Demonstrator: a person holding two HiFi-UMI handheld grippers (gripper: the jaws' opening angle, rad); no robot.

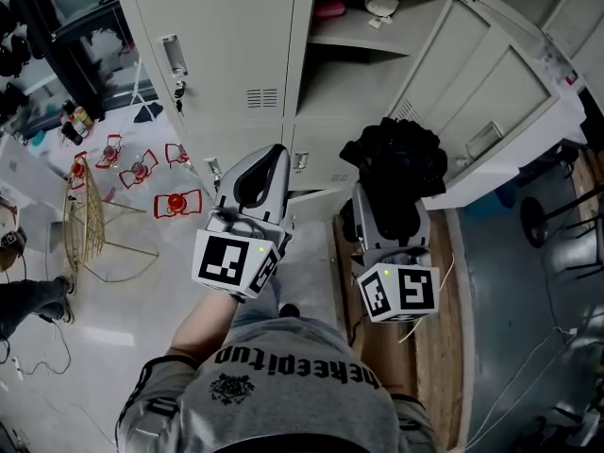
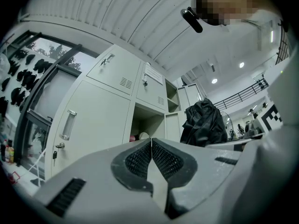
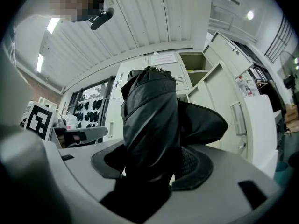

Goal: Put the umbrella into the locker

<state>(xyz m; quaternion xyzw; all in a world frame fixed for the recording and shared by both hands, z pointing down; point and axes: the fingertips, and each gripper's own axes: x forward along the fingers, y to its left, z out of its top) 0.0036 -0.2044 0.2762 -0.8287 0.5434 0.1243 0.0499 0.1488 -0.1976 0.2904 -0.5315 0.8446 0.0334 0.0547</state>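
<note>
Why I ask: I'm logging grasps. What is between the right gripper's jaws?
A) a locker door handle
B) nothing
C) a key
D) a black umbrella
D: in the right gripper view, the right gripper has its jaws closed on the folded black umbrella.

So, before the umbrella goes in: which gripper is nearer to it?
Right. The right gripper is shut on the umbrella; the left gripper, shut and empty, is apart from it on its left.

I'm counting two grippers, the left gripper (image 2: pixel 152 143) and the right gripper (image 1: pixel 389 201), two marker cubes (image 1: pixel 234 264), one folded black umbrella (image 1: pixel 396 154), one locker bank (image 1: pixel 226 36), one open door (image 1: pixel 491 111) and four red wire frames (image 1: pixel 177 203).
</note>
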